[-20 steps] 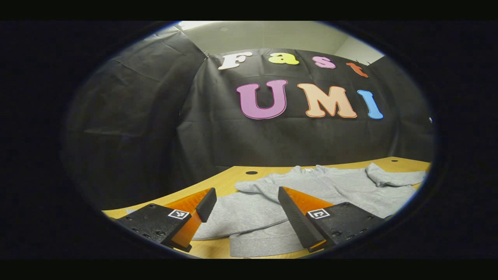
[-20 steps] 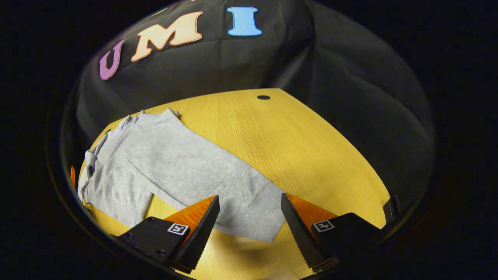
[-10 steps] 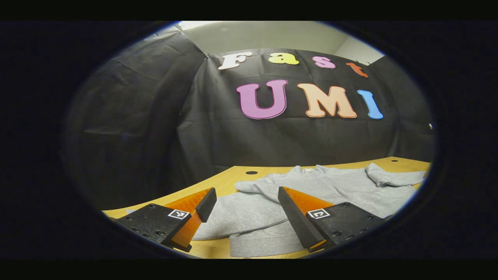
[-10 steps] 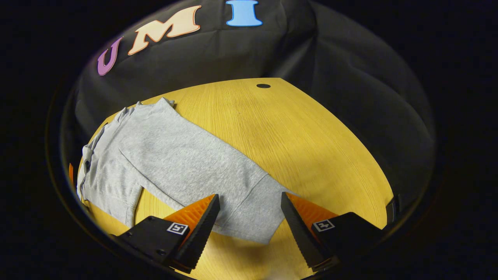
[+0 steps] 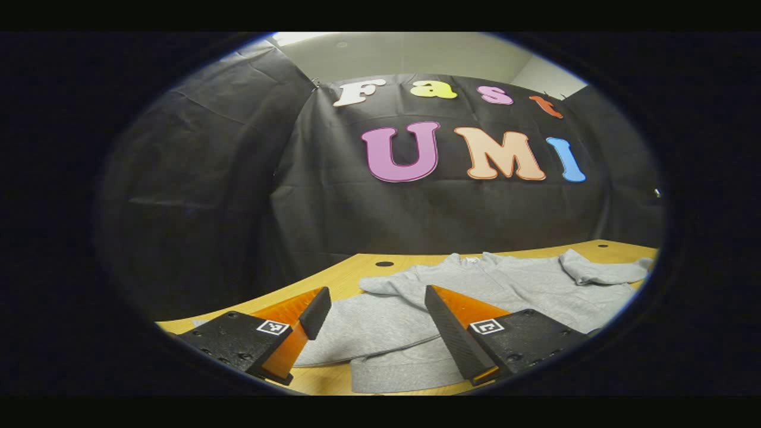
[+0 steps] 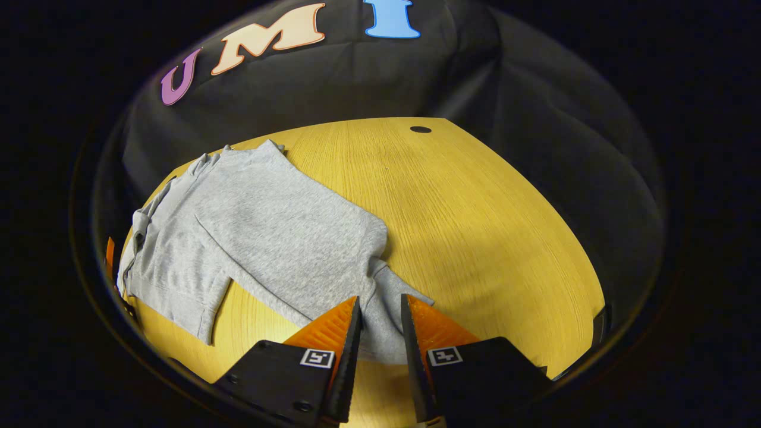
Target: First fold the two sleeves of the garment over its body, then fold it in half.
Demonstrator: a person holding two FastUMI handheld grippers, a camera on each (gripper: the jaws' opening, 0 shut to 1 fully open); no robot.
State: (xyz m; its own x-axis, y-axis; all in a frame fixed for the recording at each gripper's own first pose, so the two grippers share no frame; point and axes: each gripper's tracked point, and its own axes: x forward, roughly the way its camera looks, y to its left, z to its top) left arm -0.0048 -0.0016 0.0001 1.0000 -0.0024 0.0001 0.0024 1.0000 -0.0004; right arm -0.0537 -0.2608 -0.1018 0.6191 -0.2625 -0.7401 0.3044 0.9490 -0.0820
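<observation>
My right gripper [image 6: 380,309] pinches the grey fleece sweatshirt's [image 6: 279,226] sleeve cuff [image 6: 383,318].
My left gripper [image 5: 374,306] hovers spread above the sweatshirt on the yellow wooden table [image 6: 475,220].

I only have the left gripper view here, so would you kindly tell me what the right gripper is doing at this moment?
Observer: The right gripper has its jaws closed on the cuff end of the sweatshirt's sleeve, low over the table.
Operator: Thank you. Is the sleeve lying flat where it is gripped?
Observer: No, the fabric bunches into a ridge just beyond the jaws.
Operator: And what is beside that sleeve on the far side from the sweatshirt?
Observer: Bare yellow wood, with a small dark hole near the far edge.
</observation>
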